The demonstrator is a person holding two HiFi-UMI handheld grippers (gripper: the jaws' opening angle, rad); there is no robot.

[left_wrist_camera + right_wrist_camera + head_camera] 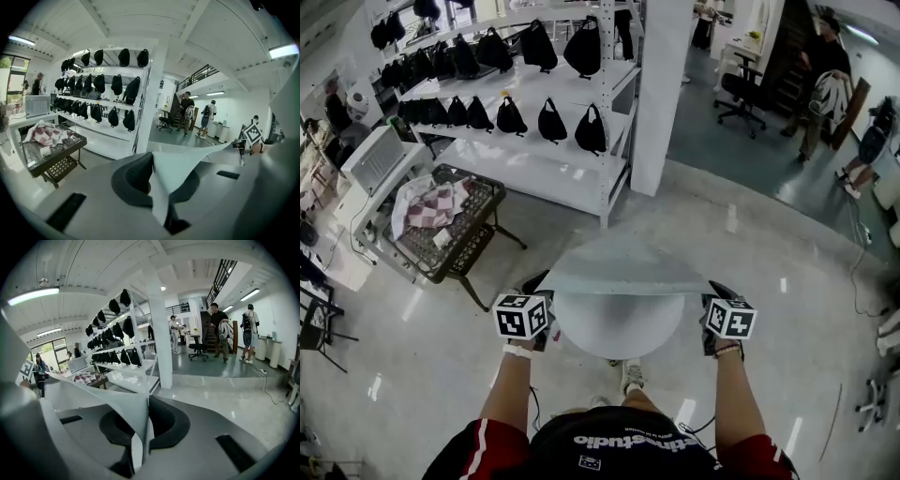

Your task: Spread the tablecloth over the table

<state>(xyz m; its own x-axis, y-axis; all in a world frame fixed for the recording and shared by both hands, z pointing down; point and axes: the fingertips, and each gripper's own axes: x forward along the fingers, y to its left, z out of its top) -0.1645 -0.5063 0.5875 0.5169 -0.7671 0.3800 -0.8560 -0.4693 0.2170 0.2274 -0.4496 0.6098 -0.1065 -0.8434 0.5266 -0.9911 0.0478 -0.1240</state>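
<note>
Person: black top with red sleeves, standing at the near side of the table (pixel 619 330); both forearms reach forward, one on each side of it.
Shoe (pixel 632 375): pale, on the floor at the near foot of the table.
Left gripper (pixel 154 180): at the table's left edge; jaws clenched on a corner of the tablecloth (pixel 623 267), whose fabric runs up out of the dark pads (pixel 133 180).
Right gripper (pixel 145 423): at the table's right edge, level with the left one; jaws clamped on the other near corner, a fold of cloth pinched upright between them.
Tablecloth: pale grey sheet stretched flat between the two grippers; its near edge runs straight across the table and the sheet extends away over the far half. Whether it touches the top cannot be told.
Table: round, white; the near half of its top is bare.
Floor (pixel 769 375): glossy and pale all round the table.
Wire cart (pixel 478 239): dark mesh, left of the table and well apart from it.
Checked cloth (pixel 431 204): pink and white, bundled on the cart.
Shelving (pixel 534 155): white racks beyond the table to the left, hung with rows of black bags (pixel 551 122).
Pillar (pixel 661 94): white, square, straight beyond the table.
Office chair (pixel 741 89): dark, far beyond the table to the right.
People (pixel 820 75): standing far right of the table, past the chair.
</note>
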